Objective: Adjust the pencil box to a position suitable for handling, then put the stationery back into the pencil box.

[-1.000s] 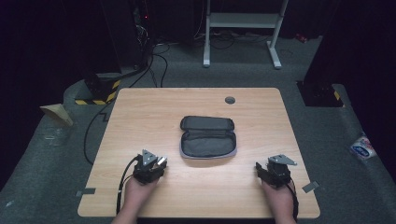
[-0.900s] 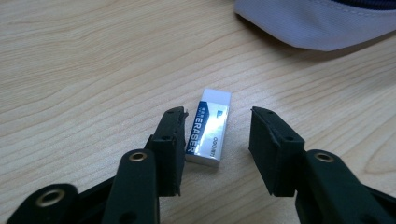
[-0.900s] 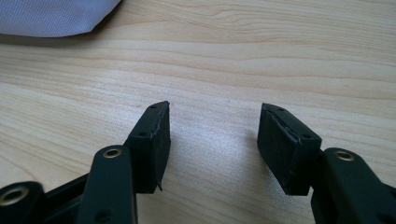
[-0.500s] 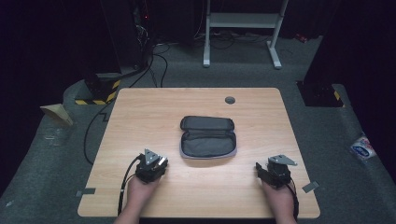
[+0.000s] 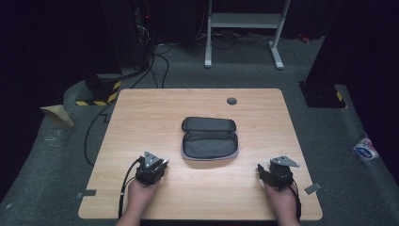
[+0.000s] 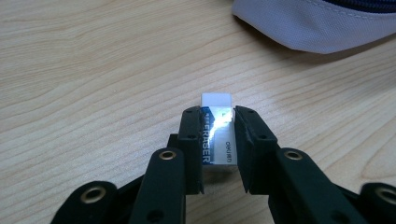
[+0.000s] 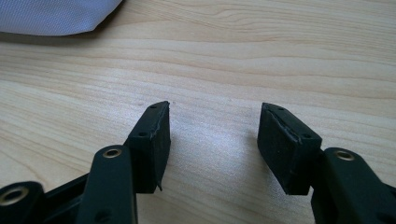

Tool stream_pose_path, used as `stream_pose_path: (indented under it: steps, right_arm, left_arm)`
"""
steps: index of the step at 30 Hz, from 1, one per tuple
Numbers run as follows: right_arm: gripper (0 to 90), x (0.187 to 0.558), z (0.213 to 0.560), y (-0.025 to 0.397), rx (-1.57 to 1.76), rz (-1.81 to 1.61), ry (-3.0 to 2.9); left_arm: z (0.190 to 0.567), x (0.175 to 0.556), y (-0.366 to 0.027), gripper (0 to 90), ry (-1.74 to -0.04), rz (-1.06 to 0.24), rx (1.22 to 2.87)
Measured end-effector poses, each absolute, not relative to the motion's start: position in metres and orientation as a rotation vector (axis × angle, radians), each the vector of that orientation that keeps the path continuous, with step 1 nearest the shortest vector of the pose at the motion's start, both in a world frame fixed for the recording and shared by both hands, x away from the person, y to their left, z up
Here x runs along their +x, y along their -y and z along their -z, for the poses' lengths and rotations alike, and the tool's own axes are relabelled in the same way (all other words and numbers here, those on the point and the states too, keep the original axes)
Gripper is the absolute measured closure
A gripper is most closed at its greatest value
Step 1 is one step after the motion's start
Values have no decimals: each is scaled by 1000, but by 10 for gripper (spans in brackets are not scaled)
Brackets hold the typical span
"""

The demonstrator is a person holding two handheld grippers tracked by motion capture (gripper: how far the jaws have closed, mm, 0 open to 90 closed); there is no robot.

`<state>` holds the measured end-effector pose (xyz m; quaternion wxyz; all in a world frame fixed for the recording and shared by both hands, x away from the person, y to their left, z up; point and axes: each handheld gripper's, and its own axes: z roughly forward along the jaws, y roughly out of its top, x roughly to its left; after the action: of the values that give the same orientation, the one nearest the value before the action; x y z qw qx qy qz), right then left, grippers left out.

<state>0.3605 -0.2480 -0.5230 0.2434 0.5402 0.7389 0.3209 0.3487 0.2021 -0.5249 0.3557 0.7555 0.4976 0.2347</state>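
Both hands rest low on the bench (image 5: 141, 108), left claw (image 6: 217, 133) clamping one eraser (image 6: 215, 100), right claw (image 7: 212, 140) wide beside one open pouch (image 5: 209, 138).

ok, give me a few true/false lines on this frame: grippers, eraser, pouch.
1. The left gripper is shut on the eraser. True.
2. The right gripper holds a pen. False: its jaws stand open with nothing between them.
3. The pouch lies unzipped at mid-table. True.
4. The eraser sits inside the pouch. False: it is at the table surface, apart from the pouch.
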Motion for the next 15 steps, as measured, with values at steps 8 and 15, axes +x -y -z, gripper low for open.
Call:
stream_pose_path:
  steps: [8, 15]
  right_arm:
    - [439, 361, 523, 248, 1476, -877, -2019]
    - [438, 361, 523, 248, 1476, -877, -2019]
  left_arm:
    - [515, 347, -198, 730, -1275, -622, 1916]
    - [501, 347, -190, 730, -1256, -635, 1890]
